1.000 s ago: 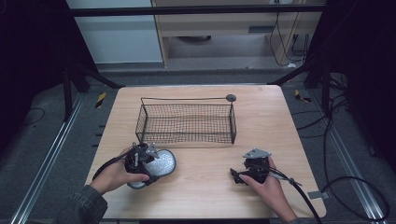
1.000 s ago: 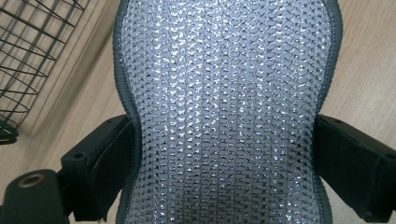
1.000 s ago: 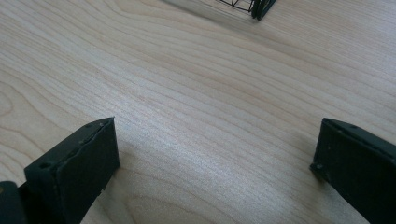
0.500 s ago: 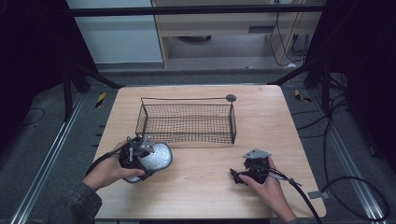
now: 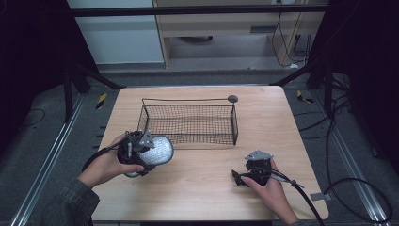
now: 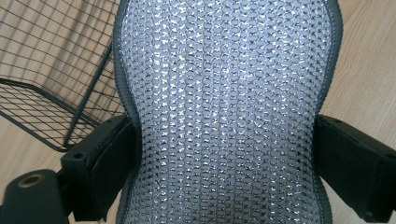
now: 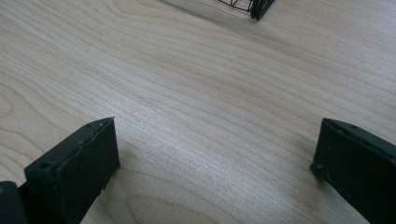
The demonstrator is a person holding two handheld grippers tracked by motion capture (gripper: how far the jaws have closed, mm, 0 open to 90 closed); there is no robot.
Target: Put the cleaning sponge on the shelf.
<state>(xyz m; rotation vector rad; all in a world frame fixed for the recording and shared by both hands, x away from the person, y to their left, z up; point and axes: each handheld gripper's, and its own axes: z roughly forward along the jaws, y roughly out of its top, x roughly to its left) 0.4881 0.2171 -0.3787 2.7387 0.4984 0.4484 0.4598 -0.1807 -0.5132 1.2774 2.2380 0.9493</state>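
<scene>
Sitting between the left claw's [image 6: 224,154] jaws, the silver mesh pad [image 6: 226,93] is pinched

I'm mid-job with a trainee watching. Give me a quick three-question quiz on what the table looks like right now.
1. True or false: the left gripper is shut on the silver mesh pad.
2. Which side of the wire basket is the pad beside in the high view? A) its near left corner B) its far right corner C) inside it
3. What lies between the jaws of the right gripper?

Key
1. True: both jaws press into the pad's sides.
2. A.
3. Nothing but bare wooden table; the jaws stand wide apart.
</scene>
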